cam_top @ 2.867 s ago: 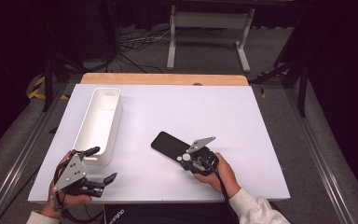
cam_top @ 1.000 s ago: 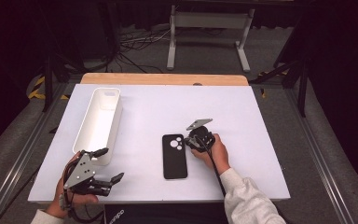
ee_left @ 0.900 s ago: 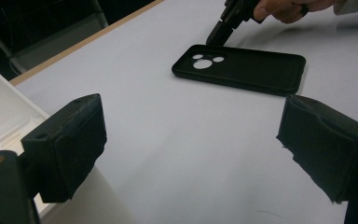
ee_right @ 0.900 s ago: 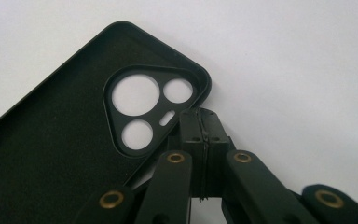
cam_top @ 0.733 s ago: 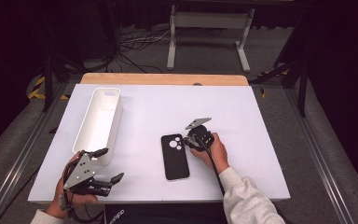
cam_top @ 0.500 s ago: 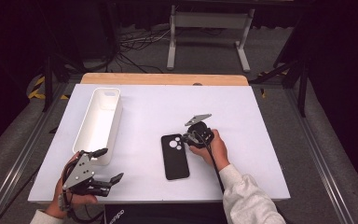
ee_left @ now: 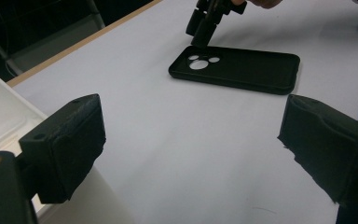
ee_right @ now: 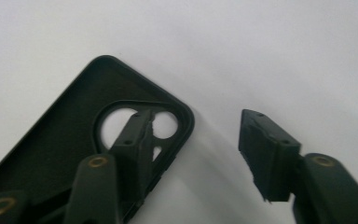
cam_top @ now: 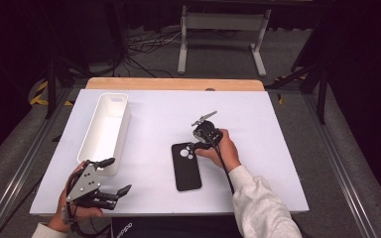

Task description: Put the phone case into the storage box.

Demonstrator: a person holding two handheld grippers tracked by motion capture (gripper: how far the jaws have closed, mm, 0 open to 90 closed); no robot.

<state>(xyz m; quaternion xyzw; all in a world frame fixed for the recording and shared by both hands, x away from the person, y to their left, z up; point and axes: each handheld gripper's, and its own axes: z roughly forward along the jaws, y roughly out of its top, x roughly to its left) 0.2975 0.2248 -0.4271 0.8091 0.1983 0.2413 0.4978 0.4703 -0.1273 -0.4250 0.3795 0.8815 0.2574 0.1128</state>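
Observation:
A black phone case (cam_top: 186,166) lies flat on the white table (cam_top: 258,119), inner side up, camera cutout at its far end. My right gripper (cam_top: 197,145) hovers at that far right corner, and its jaws have just been opening. In the right gripper view the case (ee_right: 51,135) lies under the left finger (ee_right: 137,140); the right gripper (ee_right: 198,128) is open, its other finger over bare table. My left gripper (cam_top: 117,175) rests open at the front left. The left gripper view has the left gripper (ee_left: 191,135) facing the case (ee_left: 242,67) and the right gripper (ee_left: 207,23) across the table.
A long white bin (cam_top: 106,130) stands along the table's left side, just beyond the left gripper; its rim (ee_left: 0,116) is at the left of the left gripper view. A wooden strip (cam_top: 173,84) borders the far edge. A metal stand (cam_top: 223,22) and cables lie on the floor behind.
The case was turned from a slant to lie lengthwise near the middle. The right gripper has let go of it, its jaws spreading, and has drawn slightly up and away. The left hand has stayed put.

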